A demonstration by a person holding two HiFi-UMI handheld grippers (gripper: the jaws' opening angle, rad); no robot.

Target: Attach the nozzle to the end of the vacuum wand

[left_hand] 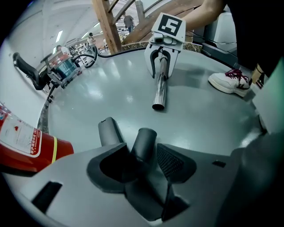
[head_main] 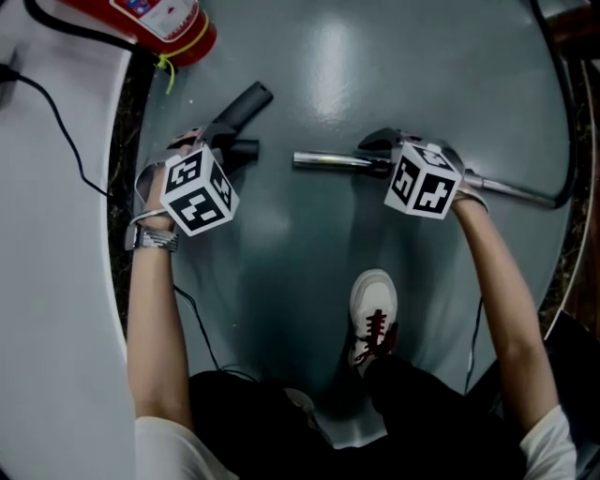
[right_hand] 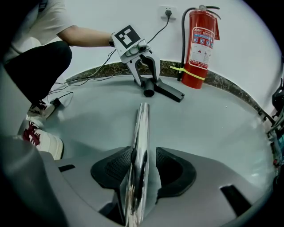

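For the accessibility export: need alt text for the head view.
From above, a person holds two grippers over a grey floor: the left gripper straddles a black nozzle, the right gripper a metal wand, their ends facing across a gap. A red fire extinguisher sits top left, a white shoe below.

The floor (head_main: pixel 309 75) is viewed steeply from above by the head camera. Each gripper camera is set low and close behind its own jaws and is aimed across the floor at the other gripper — the left gripper (right_hand: pixel 148 83) is framed in the right gripper view, the right gripper (left_hand: pixel 162 66) in the left gripper view. The fire extinguisher (head_main: pixel 169 23) is shared by all three views.
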